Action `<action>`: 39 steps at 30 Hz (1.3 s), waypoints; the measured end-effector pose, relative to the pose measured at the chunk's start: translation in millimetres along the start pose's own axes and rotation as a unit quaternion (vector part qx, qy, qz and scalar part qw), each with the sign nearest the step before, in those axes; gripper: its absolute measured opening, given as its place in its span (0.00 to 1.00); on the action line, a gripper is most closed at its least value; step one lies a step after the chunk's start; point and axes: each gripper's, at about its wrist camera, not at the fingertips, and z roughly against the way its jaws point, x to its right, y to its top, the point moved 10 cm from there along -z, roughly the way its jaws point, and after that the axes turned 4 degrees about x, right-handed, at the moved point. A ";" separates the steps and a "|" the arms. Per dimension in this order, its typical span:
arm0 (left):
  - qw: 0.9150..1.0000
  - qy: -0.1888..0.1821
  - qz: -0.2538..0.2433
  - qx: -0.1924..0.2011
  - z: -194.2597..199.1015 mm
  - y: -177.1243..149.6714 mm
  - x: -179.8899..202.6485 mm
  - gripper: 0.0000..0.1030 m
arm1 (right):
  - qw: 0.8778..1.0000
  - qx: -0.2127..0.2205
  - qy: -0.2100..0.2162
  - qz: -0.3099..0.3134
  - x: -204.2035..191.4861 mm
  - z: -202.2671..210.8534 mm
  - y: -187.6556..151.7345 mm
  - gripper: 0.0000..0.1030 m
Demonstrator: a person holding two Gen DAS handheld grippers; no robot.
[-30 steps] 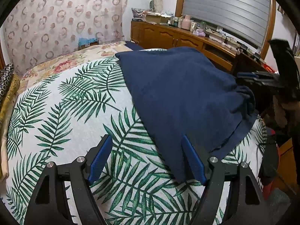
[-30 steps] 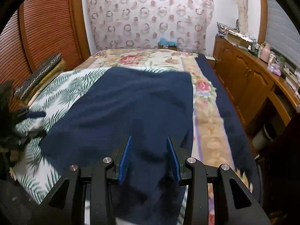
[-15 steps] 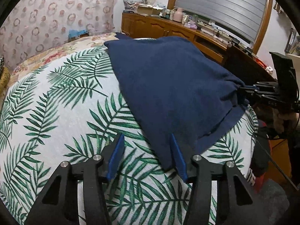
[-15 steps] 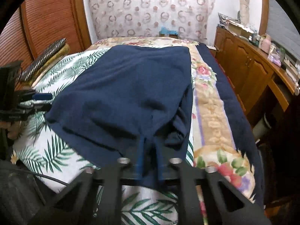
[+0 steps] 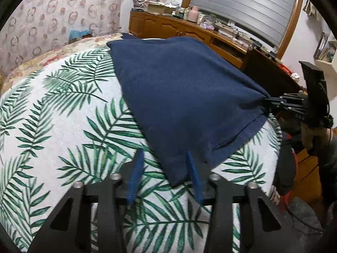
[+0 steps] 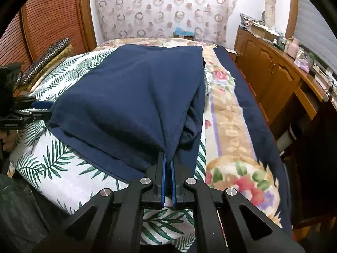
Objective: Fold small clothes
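Observation:
A navy blue garment (image 5: pixel 185 97) lies spread on the palm-leaf bed cover (image 5: pixel 54 126); it also shows in the right wrist view (image 6: pixel 134 105). My left gripper (image 5: pixel 165 158) is partly open, its fingers either side of the garment's near corner. In the right wrist view the left gripper (image 6: pixel 42 109) sits at that corner. My right gripper (image 6: pixel 167 160) is shut on the garment's other near corner, which is lifted and pulled taut. In the left wrist view the right gripper (image 5: pixel 271 105) pinches that bunched corner at the bed's right edge.
A wooden sideboard (image 6: pixel 273 67) with clutter runs along the bed's right side. A floral blanket (image 6: pixel 231 126) lies under the leaf cover. Patterned cushions (image 6: pixel 48 57) are stacked by the wooden sliding doors (image 6: pixel 48 21). A curtain (image 6: pixel 164 6) hangs behind the bed.
My right gripper has shut on the garment's corner and lifted it. My left gripper has narrowed and moved in onto the other near corner.

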 end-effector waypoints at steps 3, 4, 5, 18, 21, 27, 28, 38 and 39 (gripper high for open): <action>1.000 -0.011 0.003 -0.001 0.6 0.6 5.1 0.08 | 1.000 0.013 -0.007 0.001 0.0 6.0 4.4 0.04; 1.000 -0.011 0.001 0.007 3.9 4.4 7.0 0.06 | 1.000 0.017 -0.012 0.003 0.2 8.5 6.0 0.08; 1.000 -0.015 -0.001 0.014 7.0 7.8 9.8 0.05 | 1.000 0.021 -0.020 0.009 -0.3 10.5 7.9 0.11; 0.994 -0.031 -0.010 0.104 44.3 87.7 28.9 0.05 | 0.996 0.055 0.034 0.056 -66.8 14.7 14.7 0.64; 0.993 -0.029 -0.013 0.111 42.2 98.2 28.4 0.05 | 0.996 0.055 0.049 0.058 -76.0 9.1 12.0 0.65; 0.993 -0.015 -0.012 0.114 34.6 110.7 21.3 0.05 | 0.995 0.028 0.074 0.065 -77.6 -13.0 -1.7 0.67; 0.993 -0.012 -0.013 0.114 33.4 111.9 19.1 0.05 | 0.995 0.020 0.071 0.066 -76.9 -18.5 -3.3 0.67; 0.993 -0.007 -0.007 0.117 29.2 114.8 8.2 0.05 | 0.996 0.016 0.055 0.067 -60.1 -27.8 7.7 0.62; 0.993 -0.007 -0.007 0.118 29.5 115.1 7.5 0.05 | 0.996 0.017 0.053 0.065 -59.1 -25.4 8.5 0.59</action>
